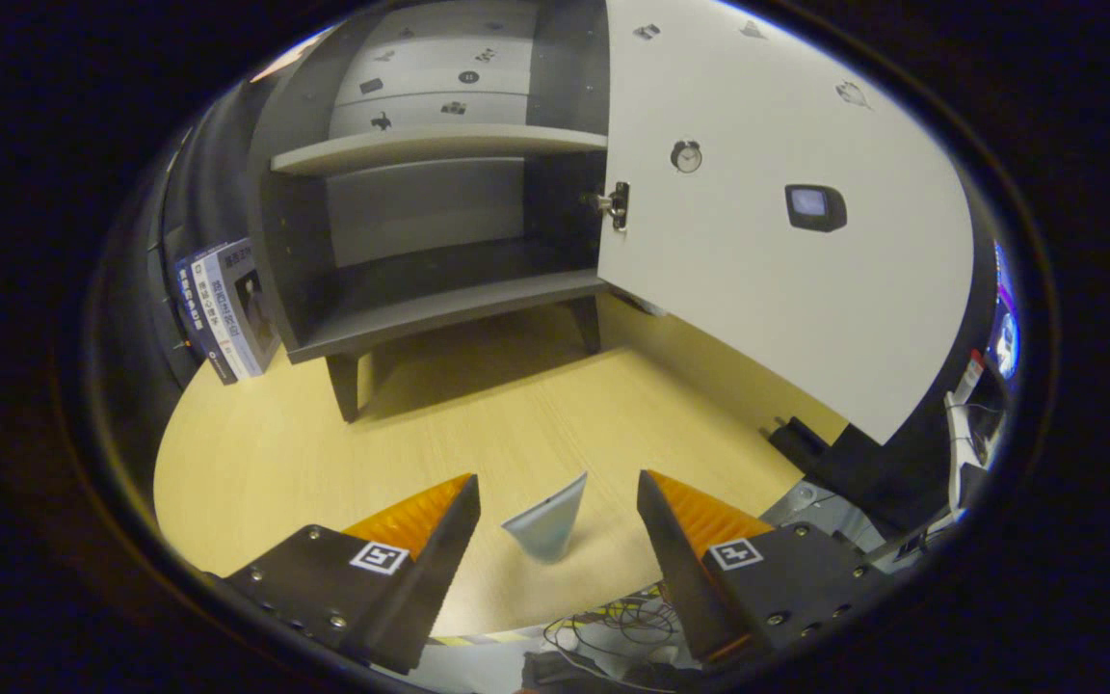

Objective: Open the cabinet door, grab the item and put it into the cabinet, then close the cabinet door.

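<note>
Two fingers of the gripper (558,501) sit spread wide apart, neither one touching anything. Between them, roughly centred in the gap, is the item (547,525): a pale blue-grey wedge-shaped thing, pointed end up, blurred, so I can't tell what it is or whether it stands on the table (478,414) or is tilted. It's clear of both fingers.

Beyond the fingers, across bare light-wood tabletop, stands the cabinet (439,231) on short dark legs. Cabinet door (786,231) is swung open to the right, white inner face toward the camera, with a hinge (616,204) at its left edge and small stickers on it. Inside: a lower shelf (449,306) and an upper shelf (439,149), both bare. Nothing stands between the item and the cabinet opening.

Left of the cabinet, a box (227,308) with printed faces leans just beside its side wall. Below the table's near edge, a tangle of cables (613,627). Right of the open door, more cables and gear (974,424), too distorted to make out.
</note>
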The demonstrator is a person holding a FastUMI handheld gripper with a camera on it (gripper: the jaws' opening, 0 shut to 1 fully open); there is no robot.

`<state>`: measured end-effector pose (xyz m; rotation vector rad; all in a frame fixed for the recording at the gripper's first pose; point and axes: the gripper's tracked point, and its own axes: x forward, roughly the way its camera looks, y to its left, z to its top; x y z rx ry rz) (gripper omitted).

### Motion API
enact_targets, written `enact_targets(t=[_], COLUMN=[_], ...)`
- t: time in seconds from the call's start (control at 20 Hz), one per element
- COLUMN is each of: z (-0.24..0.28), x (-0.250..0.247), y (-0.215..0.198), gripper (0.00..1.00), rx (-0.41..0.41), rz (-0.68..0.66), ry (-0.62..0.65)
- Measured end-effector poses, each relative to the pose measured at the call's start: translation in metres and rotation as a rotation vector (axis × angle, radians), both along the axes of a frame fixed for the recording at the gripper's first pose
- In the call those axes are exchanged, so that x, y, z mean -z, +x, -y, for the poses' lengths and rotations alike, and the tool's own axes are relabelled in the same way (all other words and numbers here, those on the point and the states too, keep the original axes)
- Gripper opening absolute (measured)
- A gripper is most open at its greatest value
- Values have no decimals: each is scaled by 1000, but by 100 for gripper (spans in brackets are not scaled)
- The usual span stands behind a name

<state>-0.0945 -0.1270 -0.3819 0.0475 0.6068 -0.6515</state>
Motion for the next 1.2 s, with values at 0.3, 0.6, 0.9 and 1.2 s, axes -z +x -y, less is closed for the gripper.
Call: enact_targets(t=[0.3,0.6,0.9,1.2], z=[1,-1,-3,-6], x=[33,47,41,-18], y=[-4,8,15,41], gripper=[85,42,29,29], rx=[32,7,21,-43], rz=[-80,-116,-60,-6], ry=[28,41,113,32])
